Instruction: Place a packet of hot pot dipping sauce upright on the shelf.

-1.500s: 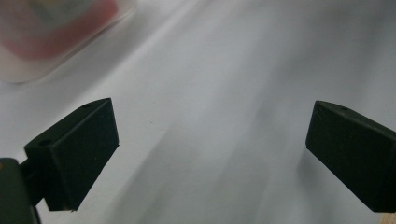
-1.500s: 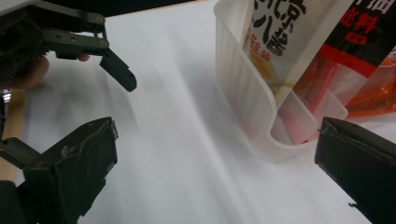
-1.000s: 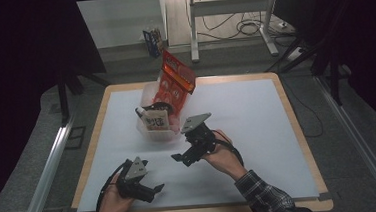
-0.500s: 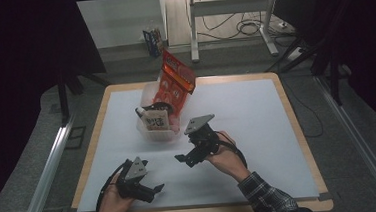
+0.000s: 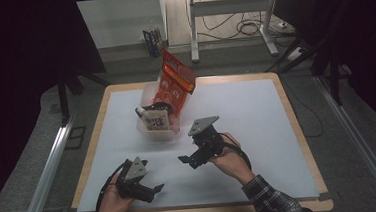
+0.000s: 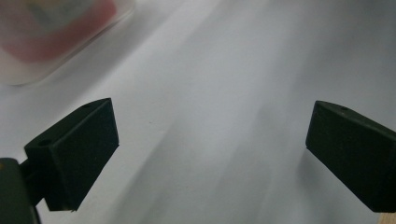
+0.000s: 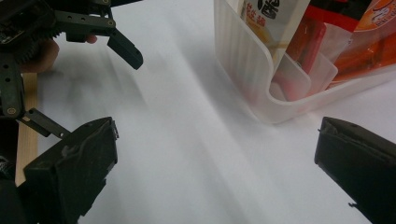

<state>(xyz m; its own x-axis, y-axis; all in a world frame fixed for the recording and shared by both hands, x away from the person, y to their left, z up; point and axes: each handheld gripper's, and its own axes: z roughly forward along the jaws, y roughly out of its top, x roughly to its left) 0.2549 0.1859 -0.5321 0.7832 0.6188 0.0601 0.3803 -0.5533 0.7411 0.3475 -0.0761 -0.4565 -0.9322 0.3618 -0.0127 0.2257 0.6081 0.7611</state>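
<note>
A translucent white bin (image 5: 153, 133) stands at the table's back left. It holds a tall red snack bag (image 5: 175, 81) and a white packet with dark print (image 5: 155, 121). My right gripper (image 5: 187, 162) hovers just in front of the bin, open and empty. In the right gripper view (image 7: 217, 140) its jaws point at the bin's near corner (image 7: 252, 84) and the mat in front of it. My left gripper (image 5: 154, 192) rests near the front left edge, open with nothing between the jaws (image 6: 210, 123). The bin (image 6: 42, 42) is a blur far off.
A white mat (image 5: 261, 111) covers the wooden table, with bare room to the right. The right gripper view also shows the left gripper (image 7: 88, 91) and the wooden front edge (image 7: 25, 130). Beyond the table are a metal stand (image 5: 229, 13) and cables on the floor.
My right gripper has drawn back a little from the bin, toward the front and right. The left gripper and the bin's contents have not moved.
</note>
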